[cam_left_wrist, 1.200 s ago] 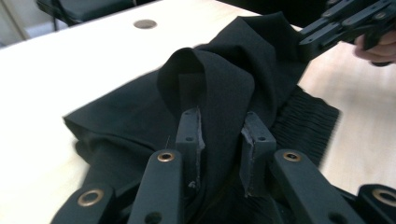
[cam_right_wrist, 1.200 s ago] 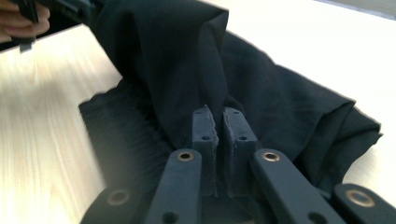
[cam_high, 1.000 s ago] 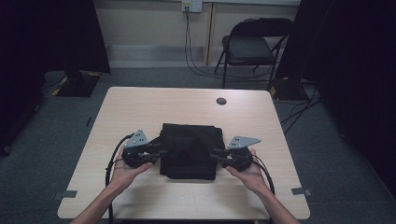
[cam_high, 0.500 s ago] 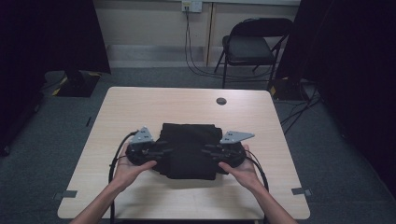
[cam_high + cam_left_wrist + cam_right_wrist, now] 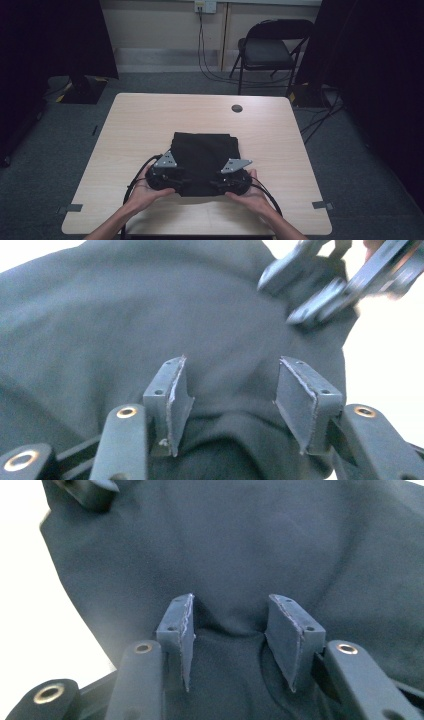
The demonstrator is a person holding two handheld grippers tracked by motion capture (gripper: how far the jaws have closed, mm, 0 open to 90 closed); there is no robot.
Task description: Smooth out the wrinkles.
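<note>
A black folded cloth lies flat in the middle of the light wooden table. My left gripper is at the cloth's near left corner and my right gripper at its near right corner, their jaws pointing toward each other. In the left gripper view the left gripper has its pads spread wide over the cloth, with the other gripper beyond. In the right gripper view the right gripper straddles a soft ridge of cloth, pads apart. Both jaws have just been opening.
A round cable hole sits in the table's far side. A black folding chair stands on the carpet beyond the table. Grey tape marks are on the floor by the near corners. Cables trail from both grippers.
Both hands have slid from the cloth's left and right sides toward its near edge and slightly inward. The cloth has kept its place and shape.
</note>
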